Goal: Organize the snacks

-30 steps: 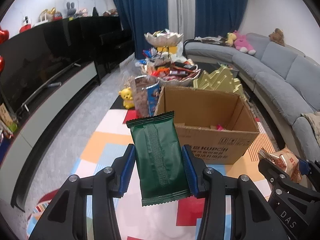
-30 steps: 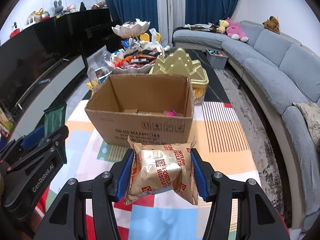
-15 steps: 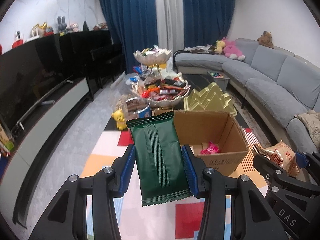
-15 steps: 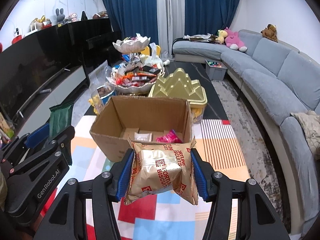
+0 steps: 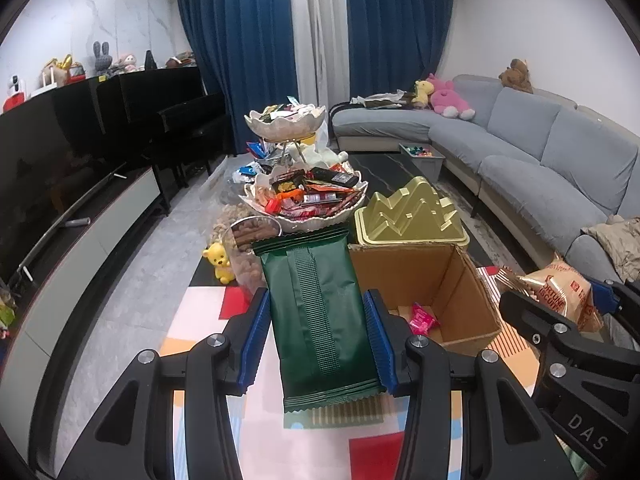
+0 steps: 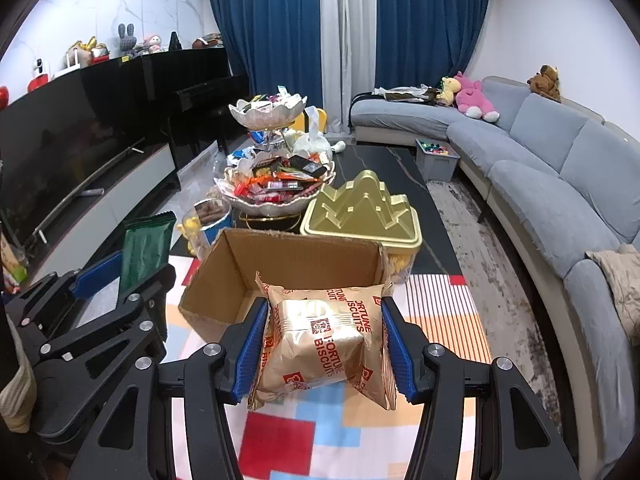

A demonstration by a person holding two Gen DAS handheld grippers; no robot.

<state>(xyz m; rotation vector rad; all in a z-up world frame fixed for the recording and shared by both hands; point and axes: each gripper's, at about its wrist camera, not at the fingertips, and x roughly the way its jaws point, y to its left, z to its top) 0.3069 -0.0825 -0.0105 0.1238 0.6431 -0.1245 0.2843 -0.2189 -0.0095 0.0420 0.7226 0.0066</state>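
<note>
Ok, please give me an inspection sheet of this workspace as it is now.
Surface: colourful mat under the box.
Job's things: open cardboard box, a pink packet inside; green packet; biscuit packet.
Clutter: tiered snack tray, gold tin, yellow toy.
Grippers: left hand-held gripper shut on green packet; right hand-held gripper shut on biscuit packet.
Cables: nothing seen.
Surroundings: sofa, curtains.

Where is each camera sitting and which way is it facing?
Left wrist: on the left gripper, looking forward and down past its green packet; the right gripper shows at right.
Right wrist: on the right gripper, looking over its biscuit packet; the left gripper shows at left.
Shared: cardboard box, snack stand, sofa.
</note>
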